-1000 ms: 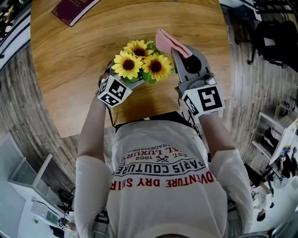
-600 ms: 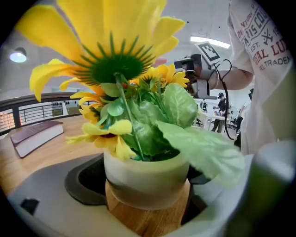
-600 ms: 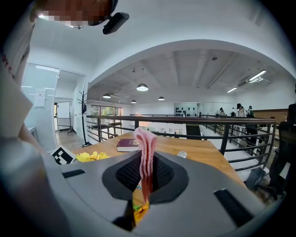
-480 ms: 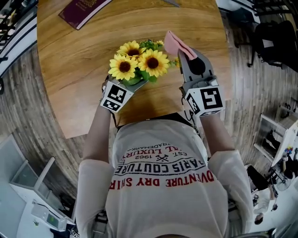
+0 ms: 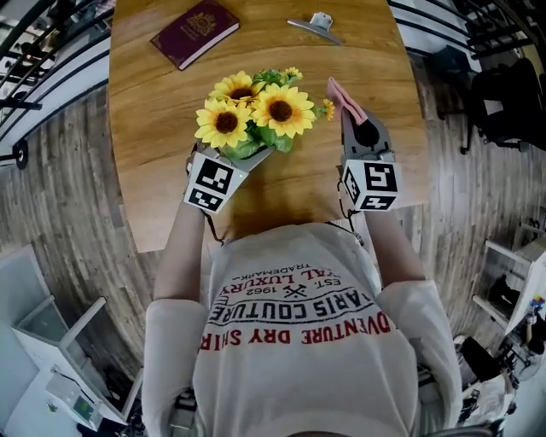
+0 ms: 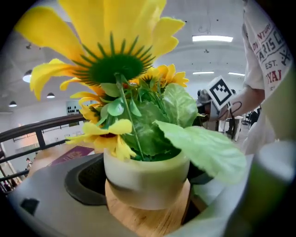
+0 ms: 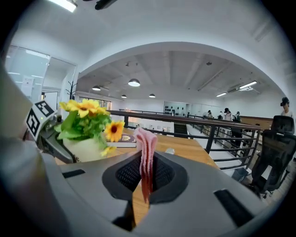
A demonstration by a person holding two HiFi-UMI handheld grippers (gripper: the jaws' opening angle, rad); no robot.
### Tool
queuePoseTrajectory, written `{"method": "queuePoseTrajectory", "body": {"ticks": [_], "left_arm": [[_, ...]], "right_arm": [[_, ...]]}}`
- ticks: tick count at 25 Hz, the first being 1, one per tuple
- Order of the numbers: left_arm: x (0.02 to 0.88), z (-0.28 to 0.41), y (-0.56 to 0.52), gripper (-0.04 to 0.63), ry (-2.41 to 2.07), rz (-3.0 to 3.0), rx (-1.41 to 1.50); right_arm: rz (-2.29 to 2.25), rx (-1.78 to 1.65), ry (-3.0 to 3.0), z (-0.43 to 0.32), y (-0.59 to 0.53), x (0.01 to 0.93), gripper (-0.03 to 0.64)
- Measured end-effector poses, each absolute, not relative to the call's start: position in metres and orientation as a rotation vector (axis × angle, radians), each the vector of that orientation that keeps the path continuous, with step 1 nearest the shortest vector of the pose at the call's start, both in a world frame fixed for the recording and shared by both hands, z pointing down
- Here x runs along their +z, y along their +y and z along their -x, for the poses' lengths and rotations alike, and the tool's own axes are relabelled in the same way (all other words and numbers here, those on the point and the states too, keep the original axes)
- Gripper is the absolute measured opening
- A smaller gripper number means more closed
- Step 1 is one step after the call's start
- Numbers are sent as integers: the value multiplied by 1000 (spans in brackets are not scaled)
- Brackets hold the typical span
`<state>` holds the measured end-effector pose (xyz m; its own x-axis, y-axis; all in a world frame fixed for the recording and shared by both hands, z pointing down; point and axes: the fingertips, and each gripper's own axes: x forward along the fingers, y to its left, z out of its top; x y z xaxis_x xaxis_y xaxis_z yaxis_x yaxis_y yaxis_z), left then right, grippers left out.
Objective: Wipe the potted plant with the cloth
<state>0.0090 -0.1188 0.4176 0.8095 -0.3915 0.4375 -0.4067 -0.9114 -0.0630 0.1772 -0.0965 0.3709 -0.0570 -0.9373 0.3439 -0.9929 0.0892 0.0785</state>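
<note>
Shirt (image 5: 299, 341) print upside down: PARIS COUTURE, EST. 1962, TRADEMARK

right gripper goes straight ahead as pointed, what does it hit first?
Probably the silver clip farther along the table; the pink cloth held in the right gripper would touch first. The potted plant sits off left. Height unclear.

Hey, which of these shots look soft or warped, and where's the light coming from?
Left gripper view: the potted plant is backlit by ceiling strip lights, its nearest leaf soft. Right gripper view: heavy fisheye bows the railing; the cloth is sharp. Head view: even light, a soft shadow on the table.
</note>
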Motion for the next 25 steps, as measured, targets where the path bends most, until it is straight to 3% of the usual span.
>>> {"method": "queuePoseTrajectory", "body": {"ticks": [11, 25], "left_arm": [[349, -12, -128, 511, -665, -2920, 676], [326, -20, -123, 511, -529, -2874, 597]], "right_arm": [[-1774, 449, -2205, -92, -99, 406, 37], [-1460, 179, -2535, -15, -99, 374, 37]]}}
